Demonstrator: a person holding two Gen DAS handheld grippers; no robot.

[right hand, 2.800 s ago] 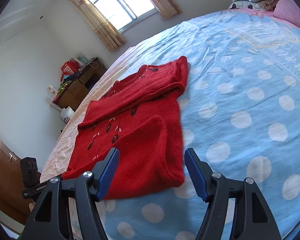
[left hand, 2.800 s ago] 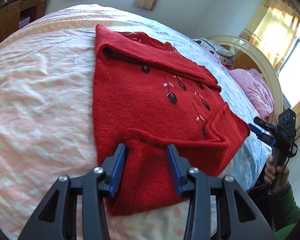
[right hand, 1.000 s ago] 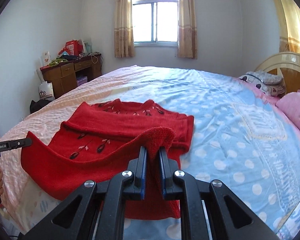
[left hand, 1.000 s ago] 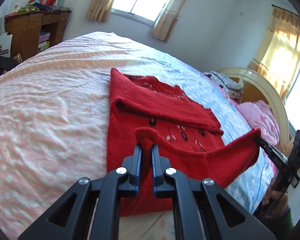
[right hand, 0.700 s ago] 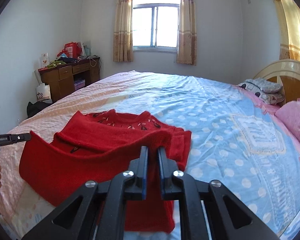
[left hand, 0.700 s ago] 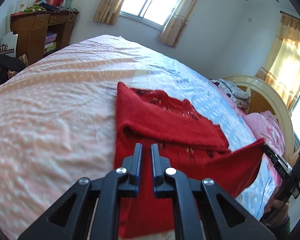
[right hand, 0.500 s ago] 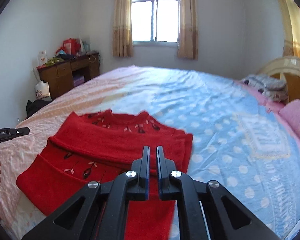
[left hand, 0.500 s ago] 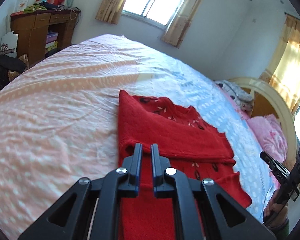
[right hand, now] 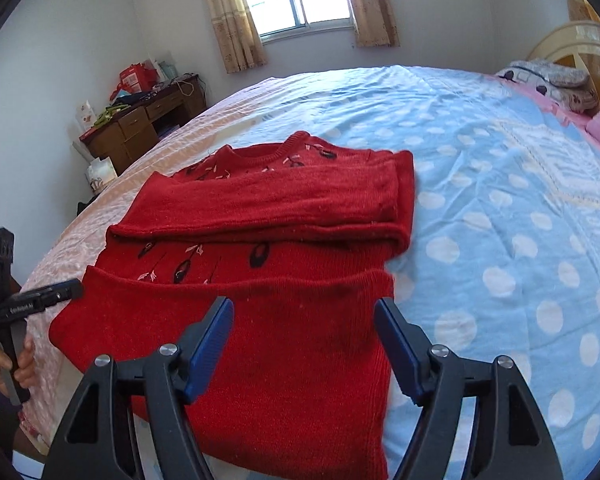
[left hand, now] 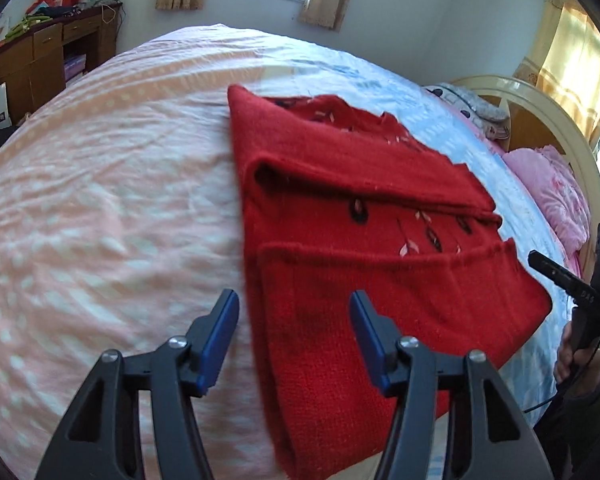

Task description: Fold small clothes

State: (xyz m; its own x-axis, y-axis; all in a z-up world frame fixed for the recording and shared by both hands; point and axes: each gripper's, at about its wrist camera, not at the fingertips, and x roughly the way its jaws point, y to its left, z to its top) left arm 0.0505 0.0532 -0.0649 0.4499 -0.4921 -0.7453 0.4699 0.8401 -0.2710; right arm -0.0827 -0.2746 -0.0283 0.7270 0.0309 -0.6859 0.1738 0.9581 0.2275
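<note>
A red knitted sweater (left hand: 364, 248) with dark flower motifs lies on the bed, its sleeves laid across the chest and its bottom hem folded up over the body. My left gripper (left hand: 294, 320) hovers over the sweater's near left corner, jaws opening, nothing pressed between the blue pads. In the right wrist view the same sweater (right hand: 268, 280) fills the middle. My right gripper (right hand: 304, 330) hangs above the folded hem's right part, jaws opening, the cloth lying loose below them. Each view shows the other gripper, held in a hand, at its edge.
The bed (left hand: 100, 184) is pink-spotted on one side and blue with white dots (right hand: 500, 208) on the other. A wooden desk (right hand: 144, 124) with clutter stands by the wall. Pillows (left hand: 556, 196) and a cream headboard (left hand: 540, 120) lie at the bed's head. A window is behind.
Both grippers carried the hem up over the sweater's body, came down and let go of it. The hem now lies flat and folded, and both sets of jaws stand apart.
</note>
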